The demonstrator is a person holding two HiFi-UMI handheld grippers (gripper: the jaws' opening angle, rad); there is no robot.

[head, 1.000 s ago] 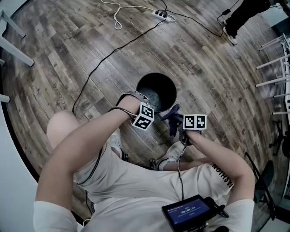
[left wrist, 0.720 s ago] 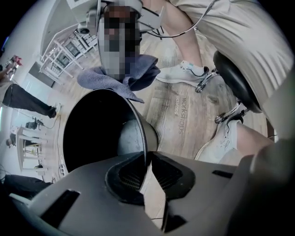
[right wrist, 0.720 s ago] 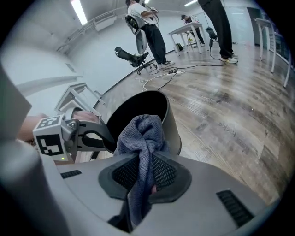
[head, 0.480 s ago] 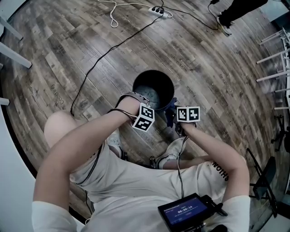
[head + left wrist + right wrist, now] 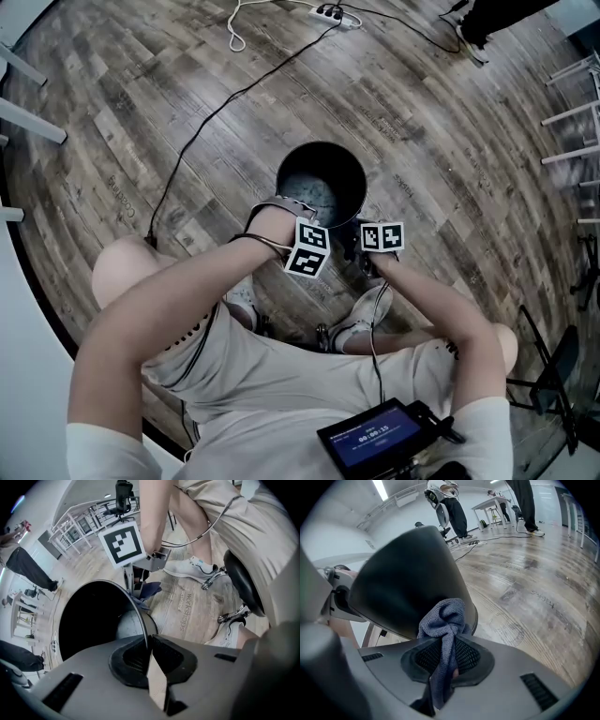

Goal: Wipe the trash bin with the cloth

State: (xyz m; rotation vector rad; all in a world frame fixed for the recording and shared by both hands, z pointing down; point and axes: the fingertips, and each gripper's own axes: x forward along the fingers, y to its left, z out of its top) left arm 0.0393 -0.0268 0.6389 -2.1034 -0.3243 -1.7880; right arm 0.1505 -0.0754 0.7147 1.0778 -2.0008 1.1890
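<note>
Head view: the trash bin (image 5: 321, 183) stands upright on the wooden floor (image 5: 141, 112), just beyond the person's knees. The left gripper (image 5: 296, 216) points straight down over the bin's near rim. The right gripper (image 5: 356, 246) sits at the bin's near-right side. Compared with 1 second earlier, it is lower and closer against the wall, and the cloth that showed plainly then is now mostly hidden under the marker cube.

Left gripper view: the left gripper (image 5: 149, 651) has just been closing, and its 2 jaws now pinch the thin rim of the trash bin (image 5: 93, 620), with 1 pad inside and 1 outside. Beyond it, the cloth (image 5: 147, 591) hangs against the outer wall.

Right gripper view: the right gripper (image 5: 447, 656) is clamped on the blue cloth (image 5: 445, 620), which is bunched between the pads with its loose end lying on the dark outer wall of the trash bin (image 5: 408, 573).

With the bin now steadied by its rim and the cloth brought to the wall, wiping strokes down the outside seem ready to begin.
</note>
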